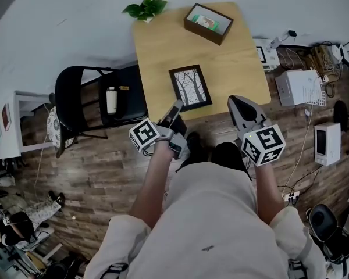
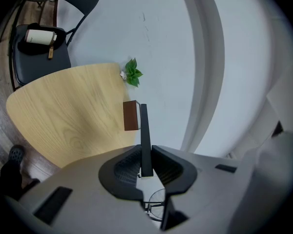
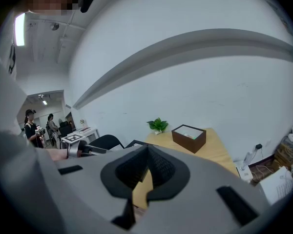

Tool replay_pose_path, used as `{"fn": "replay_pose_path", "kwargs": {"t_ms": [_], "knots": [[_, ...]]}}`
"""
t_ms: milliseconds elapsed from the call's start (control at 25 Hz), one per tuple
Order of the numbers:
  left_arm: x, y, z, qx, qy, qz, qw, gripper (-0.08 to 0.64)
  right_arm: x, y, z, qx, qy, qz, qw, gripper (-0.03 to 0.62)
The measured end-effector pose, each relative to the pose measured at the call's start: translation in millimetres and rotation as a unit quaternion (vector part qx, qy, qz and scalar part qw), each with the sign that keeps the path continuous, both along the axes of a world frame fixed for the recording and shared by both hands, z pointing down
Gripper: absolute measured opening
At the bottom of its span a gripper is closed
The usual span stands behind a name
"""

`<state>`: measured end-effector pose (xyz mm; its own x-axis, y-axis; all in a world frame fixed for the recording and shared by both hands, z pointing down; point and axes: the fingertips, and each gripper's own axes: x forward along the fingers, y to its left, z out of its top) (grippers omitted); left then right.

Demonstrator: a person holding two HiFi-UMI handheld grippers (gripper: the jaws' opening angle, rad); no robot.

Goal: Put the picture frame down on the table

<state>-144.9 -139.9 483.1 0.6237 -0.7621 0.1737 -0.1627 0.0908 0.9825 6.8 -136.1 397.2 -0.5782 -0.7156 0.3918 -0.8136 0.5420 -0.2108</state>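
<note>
1. My left gripper (image 1: 175, 109) has its fingers clamped on the near corner of the picture frame (image 1: 190, 87), over the front of the counter (image 1: 163, 45).
2. My right gripper (image 1: 235, 102) hovers near the counter's front edge, fingers pressed together on nothing.
3. I judge the frame is tilted, not lying flat; lowering and letting go are left.

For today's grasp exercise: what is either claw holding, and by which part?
The left claw grips the picture frame by its near edge; the right claw holds nothing.
</note>
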Motion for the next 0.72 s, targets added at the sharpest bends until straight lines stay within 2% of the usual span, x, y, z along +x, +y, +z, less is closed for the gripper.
{"fn": "replay_pose_path", "kwargs": {"t_ms": [240, 720], "knots": [[-3, -17, 20, -0.018, -0.016, 0.000, 0.9997, 0.064, -6, -11, 14, -0.016, 0.005, -0.012, 1.000, -0.002], [-4, -28, 72, -0.048, -0.020, 0.000, 0.9986, 0.066, -6, -18, 49, -0.039, 0.017, -0.016, 0.999, -0.002]]}}
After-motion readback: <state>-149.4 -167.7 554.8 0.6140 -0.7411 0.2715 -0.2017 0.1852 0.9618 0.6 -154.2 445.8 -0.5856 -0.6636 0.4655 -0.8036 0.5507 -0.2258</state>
